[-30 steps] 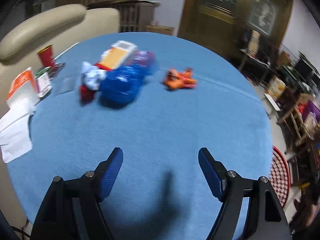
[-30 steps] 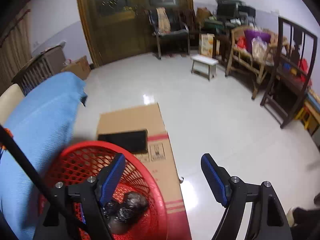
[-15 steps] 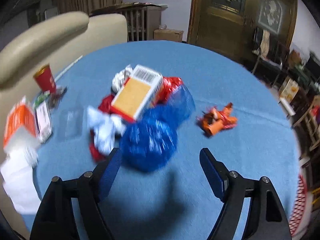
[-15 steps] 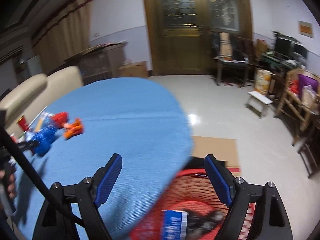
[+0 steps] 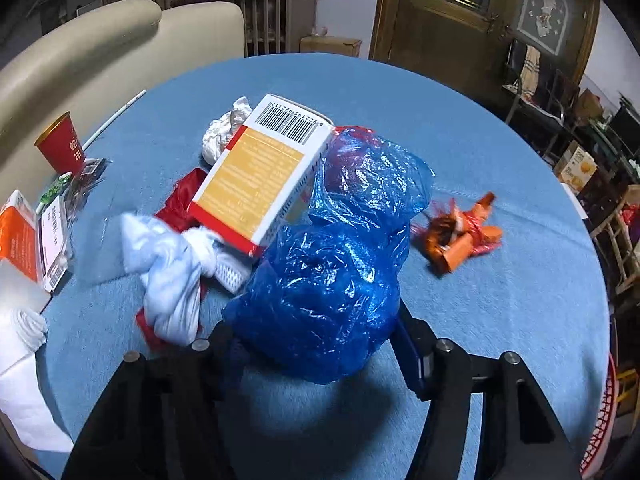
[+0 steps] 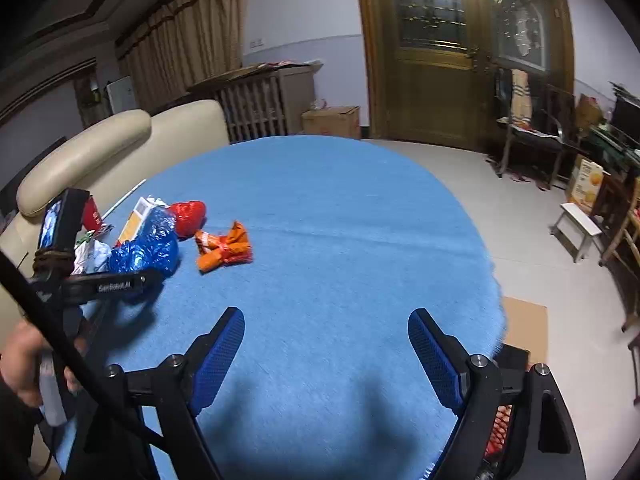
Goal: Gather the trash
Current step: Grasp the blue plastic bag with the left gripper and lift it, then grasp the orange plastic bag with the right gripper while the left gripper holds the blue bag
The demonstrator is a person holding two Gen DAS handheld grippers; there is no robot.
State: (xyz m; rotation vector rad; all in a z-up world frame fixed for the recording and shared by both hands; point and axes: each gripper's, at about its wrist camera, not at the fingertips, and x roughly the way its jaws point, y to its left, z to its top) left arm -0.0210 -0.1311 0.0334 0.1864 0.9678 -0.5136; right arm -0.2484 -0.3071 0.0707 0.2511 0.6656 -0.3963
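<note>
Left tool [image 5: 316, 344]: jaws spread to either side of a crumpled blue plastic bag [image 5: 332, 264], whose bulk hides both fingertips; whether the pads touch the bag cannot be told. The bag lies on the blue tabletop [image 5: 500, 300], pressed against a barcoded carton [image 5: 260, 176] that covers part of a red wrapper [image 5: 180, 204]. A knotted white bag [image 5: 172, 264] sits just beside it, blurred. An orange wrapper [image 5: 460, 240] lies apart to the right. A red basket [image 5: 600, 432] is cut off at the frame edge. Right tool [image 6: 326, 356]: released, empty, above bare tabletop, well apart from the trash pile.
</note>
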